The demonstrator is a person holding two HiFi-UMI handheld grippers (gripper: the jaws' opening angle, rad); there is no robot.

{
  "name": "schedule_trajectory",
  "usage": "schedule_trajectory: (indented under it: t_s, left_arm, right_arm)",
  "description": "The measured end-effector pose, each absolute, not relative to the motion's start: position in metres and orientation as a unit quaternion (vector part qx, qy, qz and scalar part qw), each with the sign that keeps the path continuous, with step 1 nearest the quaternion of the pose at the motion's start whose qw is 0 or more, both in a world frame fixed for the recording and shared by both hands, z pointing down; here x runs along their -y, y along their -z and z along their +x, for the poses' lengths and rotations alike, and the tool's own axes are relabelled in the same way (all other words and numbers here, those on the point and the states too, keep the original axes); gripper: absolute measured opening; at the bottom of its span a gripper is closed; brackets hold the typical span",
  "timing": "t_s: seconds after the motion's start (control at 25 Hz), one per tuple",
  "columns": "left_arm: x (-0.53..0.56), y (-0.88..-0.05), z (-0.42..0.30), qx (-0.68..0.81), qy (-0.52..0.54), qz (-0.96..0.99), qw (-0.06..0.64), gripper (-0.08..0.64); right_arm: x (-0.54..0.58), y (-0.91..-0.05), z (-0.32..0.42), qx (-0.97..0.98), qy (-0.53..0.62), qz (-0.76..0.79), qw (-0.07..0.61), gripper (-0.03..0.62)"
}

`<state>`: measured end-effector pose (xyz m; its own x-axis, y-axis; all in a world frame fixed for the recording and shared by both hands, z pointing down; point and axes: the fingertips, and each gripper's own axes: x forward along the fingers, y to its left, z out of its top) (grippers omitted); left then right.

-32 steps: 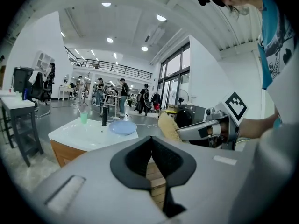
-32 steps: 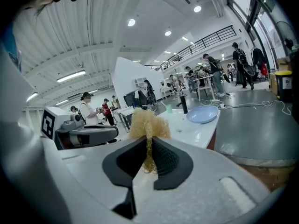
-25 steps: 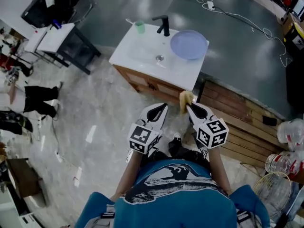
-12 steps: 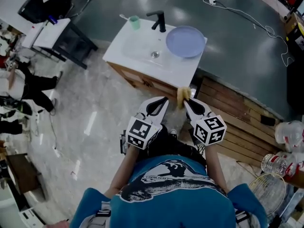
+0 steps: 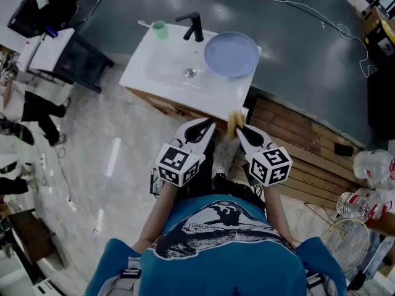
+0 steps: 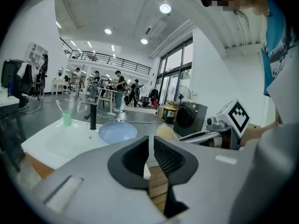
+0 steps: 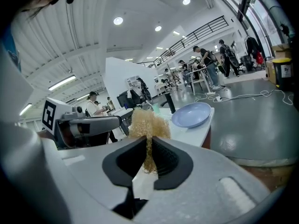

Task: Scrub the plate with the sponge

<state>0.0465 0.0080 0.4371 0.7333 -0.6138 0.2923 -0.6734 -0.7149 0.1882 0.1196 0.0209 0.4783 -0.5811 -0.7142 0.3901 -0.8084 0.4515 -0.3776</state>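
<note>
The right claw is clamped on the frizzy yellow sponge, held out in front, ready for scrubbing. The blue plate lies on the white desk beside the tap, well apart from both claws. The left claw is empty, and its jaws have just been opening to a narrow slit, probably to steady the plate's rim.
</note>
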Motion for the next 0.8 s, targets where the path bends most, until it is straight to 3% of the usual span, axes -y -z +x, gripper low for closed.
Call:
schedule_trajectory:
  t_s: [0.36, 0.8]
  left_arm:
    - [0.085, -0.453, 0.036, 0.323, -0.140, 0.925, 0.144, 0.069]
    - [0.198, -0.488, 0.024, 0.298, -0.141, 0.921, 0.209, 0.107]
  right_arm:
    - [0.066, -0.482, 0.111, 0.831, -0.276, 0.473, 0.097, 0.035]
    - [0.163, -0.488, 0.119, 0.805, -0.279, 0.507, 0.129, 0.035]
